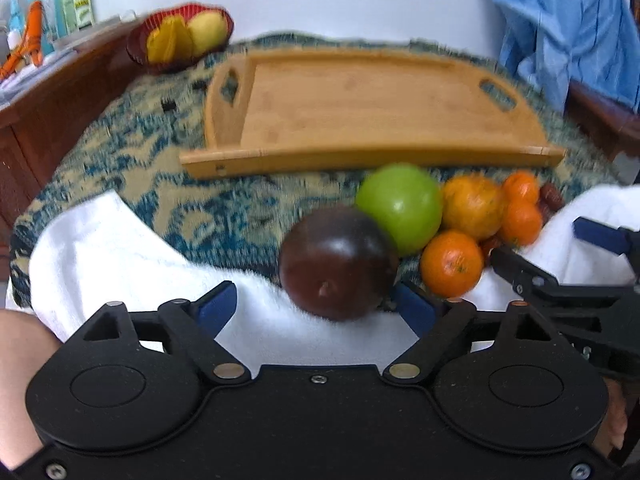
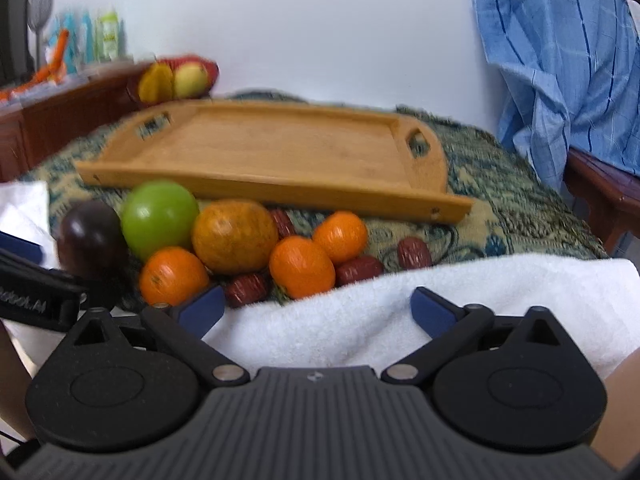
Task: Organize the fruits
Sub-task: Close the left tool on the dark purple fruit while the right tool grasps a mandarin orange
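In the left wrist view, a white towel [image 1: 120, 248] lies at about 9 o'clock on the blue and tan cloth [image 1: 160, 160]. The left claw [image 1: 316, 308] is spread wide, with nothing held. A dark purple plum [image 1: 338, 262] sits just in front of it, toward the right blue finger; I cannot tell if they touch. At 12 o'clock lies the wooden tray [image 1: 360, 96], with nothing on it. A red basket [image 1: 180, 38] with yellow fruit sits at 11 o'clock. A green apple [image 1: 400, 206] rests against the plum at its 1 o'clock. To the right come a big orange [image 1: 472, 206] and three small oranges [image 1: 452, 264]. The right claw [image 1: 556, 252] pokes in at 3 o'clock.

In the right wrist view, the right claw [image 2: 316, 312] is also spread wide and holds nothing, over the towel. Dark red dates [image 2: 360, 270] lie beside the small oranges at 12 o'clock. A blue shirt [image 2: 568, 60] hangs at 2 o'clock.
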Motion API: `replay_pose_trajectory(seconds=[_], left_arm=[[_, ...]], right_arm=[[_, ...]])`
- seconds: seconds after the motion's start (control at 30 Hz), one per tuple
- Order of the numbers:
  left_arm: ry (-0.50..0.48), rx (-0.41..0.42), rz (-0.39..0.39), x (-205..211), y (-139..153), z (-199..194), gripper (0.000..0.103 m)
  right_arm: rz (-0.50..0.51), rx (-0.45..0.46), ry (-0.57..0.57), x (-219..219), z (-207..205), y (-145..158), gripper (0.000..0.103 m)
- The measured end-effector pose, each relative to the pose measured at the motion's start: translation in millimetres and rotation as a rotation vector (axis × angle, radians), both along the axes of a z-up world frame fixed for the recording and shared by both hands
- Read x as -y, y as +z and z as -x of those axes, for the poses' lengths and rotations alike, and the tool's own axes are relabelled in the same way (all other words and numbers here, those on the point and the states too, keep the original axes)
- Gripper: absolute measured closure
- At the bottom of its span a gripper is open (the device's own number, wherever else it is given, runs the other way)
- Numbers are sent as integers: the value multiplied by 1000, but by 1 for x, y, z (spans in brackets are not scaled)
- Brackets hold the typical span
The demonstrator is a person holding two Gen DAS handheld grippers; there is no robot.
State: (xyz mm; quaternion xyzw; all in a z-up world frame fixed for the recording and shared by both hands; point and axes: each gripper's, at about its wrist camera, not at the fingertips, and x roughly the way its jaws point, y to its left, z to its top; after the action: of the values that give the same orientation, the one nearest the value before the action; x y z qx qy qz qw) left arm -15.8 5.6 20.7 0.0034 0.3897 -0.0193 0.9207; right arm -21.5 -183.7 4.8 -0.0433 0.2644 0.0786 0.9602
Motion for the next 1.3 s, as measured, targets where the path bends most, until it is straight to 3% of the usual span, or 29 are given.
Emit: replay_pose_trajectory(seconds=[0.17, 0.27, 0.33, 0.53, 0.83, 1.17, 1.3], left_arm=[[4, 65, 44, -5, 13, 3, 28], [-17, 79, 41, -2, 14, 5, 34], [-29, 91, 29, 1, 12, 7, 37], [-50, 91, 32, 4, 5, 7, 41], [-66, 100, 3, 7, -7, 1, 38], [-64, 88, 34, 2, -14, -5, 41], [-55, 88, 37, 2, -12, -2, 42]], right_arm=[[24, 99, 46, -7, 12, 6, 16], [17, 95, 34, -8, 11, 7, 30], [7, 89, 13, -5, 8, 7, 45], [-11, 46, -28, -3, 2, 4, 60], [-9, 13, -28, -7, -7, -1, 61], [-48, -7, -29, -5, -21, 0, 57], [-66, -9, -43, -3, -21, 1, 66]])
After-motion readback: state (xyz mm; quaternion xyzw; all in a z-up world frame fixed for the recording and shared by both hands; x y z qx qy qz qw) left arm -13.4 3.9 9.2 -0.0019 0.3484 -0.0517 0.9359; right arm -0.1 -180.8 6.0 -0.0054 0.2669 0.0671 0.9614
